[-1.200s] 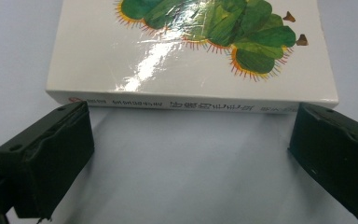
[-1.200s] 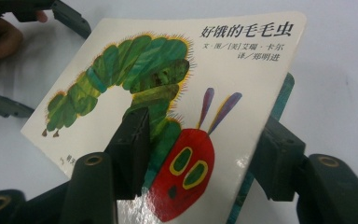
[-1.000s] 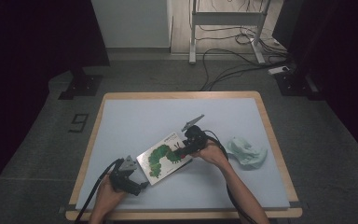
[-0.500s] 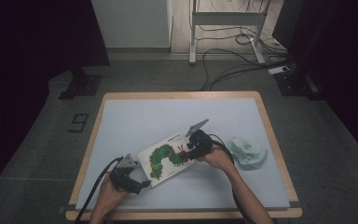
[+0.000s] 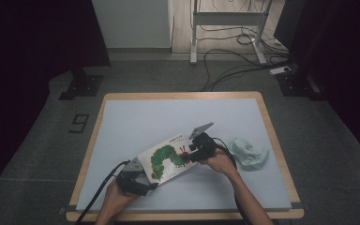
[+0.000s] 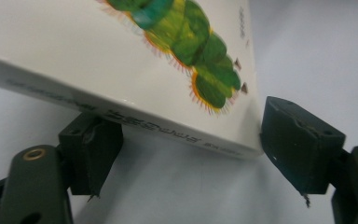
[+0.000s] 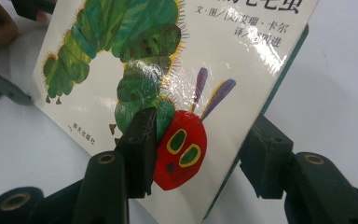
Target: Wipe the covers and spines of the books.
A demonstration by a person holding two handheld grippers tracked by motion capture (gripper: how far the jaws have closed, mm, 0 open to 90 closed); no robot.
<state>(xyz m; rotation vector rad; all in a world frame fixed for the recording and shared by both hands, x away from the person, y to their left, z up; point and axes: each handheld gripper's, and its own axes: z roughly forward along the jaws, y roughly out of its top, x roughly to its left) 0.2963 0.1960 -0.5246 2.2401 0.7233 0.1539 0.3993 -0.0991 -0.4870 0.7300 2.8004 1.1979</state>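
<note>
A picture book [image 5: 166, 159] with a green caterpillar on its white cover lies slantwise on the table's near half. My right gripper [image 5: 191, 152] is shut on its right edge. In the right gripper view one jaw rests on the cover [image 7: 121, 70] beside the red head and the other sits behind the book. My left gripper [image 5: 149, 179] is at the book's near-left corner. Its jaws have just been closing and still stand open [image 6: 186, 126]. The right jaw touches the corner of the book [image 6: 121, 56], and the left jaw lies under the spine edge.
The table [image 5: 168, 117] has a pale blue-grey top with a wooden rim. A crumpled pale green cloth [image 5: 248, 152] lies just right of the right hand. On the floor beyond are cables and a metal frame [image 5: 225, 18].
My right gripper has shifted a little to the right with the book's edge in it. The left hand has stayed in place.
</note>
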